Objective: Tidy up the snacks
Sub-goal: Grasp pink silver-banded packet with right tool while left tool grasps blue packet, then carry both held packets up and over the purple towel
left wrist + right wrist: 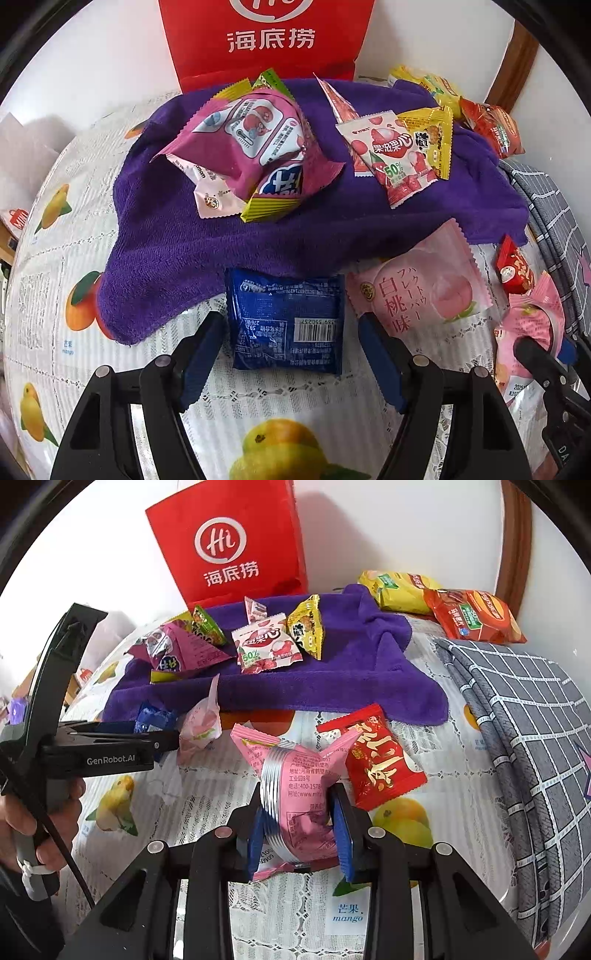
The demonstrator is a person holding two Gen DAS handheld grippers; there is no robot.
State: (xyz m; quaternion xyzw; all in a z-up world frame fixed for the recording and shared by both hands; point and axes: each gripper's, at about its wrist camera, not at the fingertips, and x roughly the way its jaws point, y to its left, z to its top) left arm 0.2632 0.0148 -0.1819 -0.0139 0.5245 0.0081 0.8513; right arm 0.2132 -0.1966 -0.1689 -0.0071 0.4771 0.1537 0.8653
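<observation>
My left gripper (pixel 290 332) is open, its fingers on either side of a blue snack packet (pixel 284 321) that lies on the fruit-print tablecloth (pixel 55 325). My right gripper (pixel 297 819) is shut on a pink snack packet (pixel 295 786) just above the table; this packet also shows in the left wrist view (pixel 532 325). A purple towel (pixel 229 236) carries several snacks: a magenta packet (pixel 255 147), a strawberry gummy packet (pixel 395 155) and yellow triangle packets. A pale pink peach packet (pixel 417 291) lies right of the blue one. A small red packet (pixel 376 757) lies by my right gripper.
A red paper bag (pixel 236 542) stands against the wall behind the towel. A yellow chip bag (pixel 399 587) and a red chip bag (pixel 476 616) lie at the back right. A grey checked cloth (pixel 524 746) covers the right side. The left gripper's body (pixel 92 757) crosses the right wrist view at left.
</observation>
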